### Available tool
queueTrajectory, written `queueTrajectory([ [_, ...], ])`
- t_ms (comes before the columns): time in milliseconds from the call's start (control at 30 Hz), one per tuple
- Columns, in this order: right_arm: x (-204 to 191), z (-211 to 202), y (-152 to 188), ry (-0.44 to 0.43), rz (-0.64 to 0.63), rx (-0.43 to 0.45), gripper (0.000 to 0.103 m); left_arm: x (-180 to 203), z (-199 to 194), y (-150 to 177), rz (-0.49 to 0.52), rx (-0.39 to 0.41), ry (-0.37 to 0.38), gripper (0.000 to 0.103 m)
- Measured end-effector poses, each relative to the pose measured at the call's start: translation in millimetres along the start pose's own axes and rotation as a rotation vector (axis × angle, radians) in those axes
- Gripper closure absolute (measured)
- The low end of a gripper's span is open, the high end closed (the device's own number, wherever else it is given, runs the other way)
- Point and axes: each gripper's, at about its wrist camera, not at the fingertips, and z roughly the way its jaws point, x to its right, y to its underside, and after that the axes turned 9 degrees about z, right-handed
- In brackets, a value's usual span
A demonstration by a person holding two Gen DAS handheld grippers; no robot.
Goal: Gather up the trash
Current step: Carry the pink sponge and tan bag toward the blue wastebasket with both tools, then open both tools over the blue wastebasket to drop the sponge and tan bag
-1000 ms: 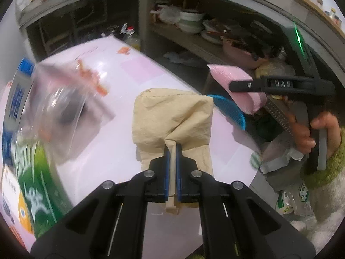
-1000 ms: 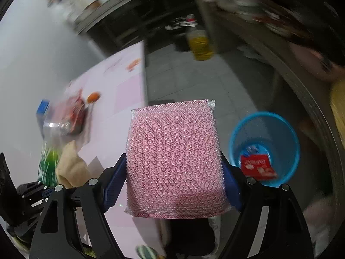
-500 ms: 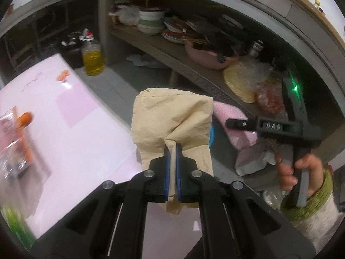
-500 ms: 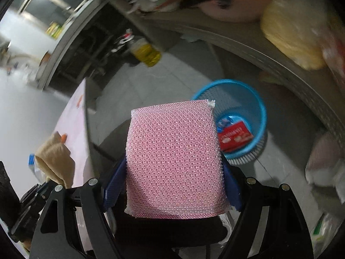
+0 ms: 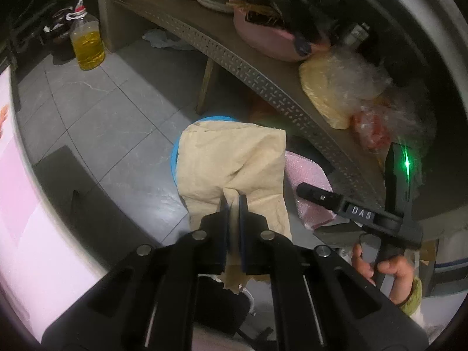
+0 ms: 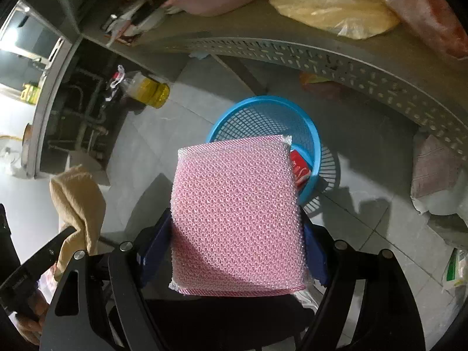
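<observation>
Right over the blue mesh wastebasket (image 6: 264,117), two pieces of trash hang in the air. One is a pink mesh scouring sponge (image 6: 237,216), clamped by its side edges between the blue pads of the right gripper (image 6: 237,248), whose jaws stand wide around it. Its far edge covers part of the basket's rim in the right wrist view. The other is a crumpled tan paper napkin (image 5: 231,163), pinched in a fold by the left gripper (image 5: 232,204), whose jaws are pressed nearly together on it; the napkin fans out beyond the tips and hides most of the basket, only a blue arc of rim (image 5: 174,158) showing. A red wrapper (image 6: 299,168) lies inside the basket. The basket stands on the grey tiled floor (image 6: 365,158), just in front of a perforated metal shelf (image 6: 336,55) loaded with bagged goods. A jug of yellow oil (image 5: 87,44) sits on the floor farther off, and the edge of the pink surface (image 5: 20,204) shows at the left. A hand (image 5: 386,269) grips the right gripper's handle.
</observation>
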Motion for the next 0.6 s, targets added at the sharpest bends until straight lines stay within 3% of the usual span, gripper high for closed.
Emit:
queueTrajectory([
  [33,-1,5,-4,-0.003,0.002,0.002,0.025,1,7,-7,0.004,0.001,-0.004,0.098],
  [100,-1,17,-15,-0.026,0.012,0.011,0.024,2,15,-20,0.015,0.014,-0.013,0.087],
  [167,-1,34,-27,-0.044,0.021,0.025,0.019,3,24,-33,0.018,0.033,-0.027,0.051],
  [233,3,52,-36,-0.038,0.036,0.047,0.014,2,31,-42,0.016,0.063,-0.065,0.048],
  [367,18,83,-42,-0.003,0.091,0.035,0.014,-6,35,-44,-0.015,0.064,-0.070,0.044],
  [600,28,85,-27,0.002,0.106,0.045,0.014,-10,20,-30,-0.018,0.104,-0.093,0.041],
])
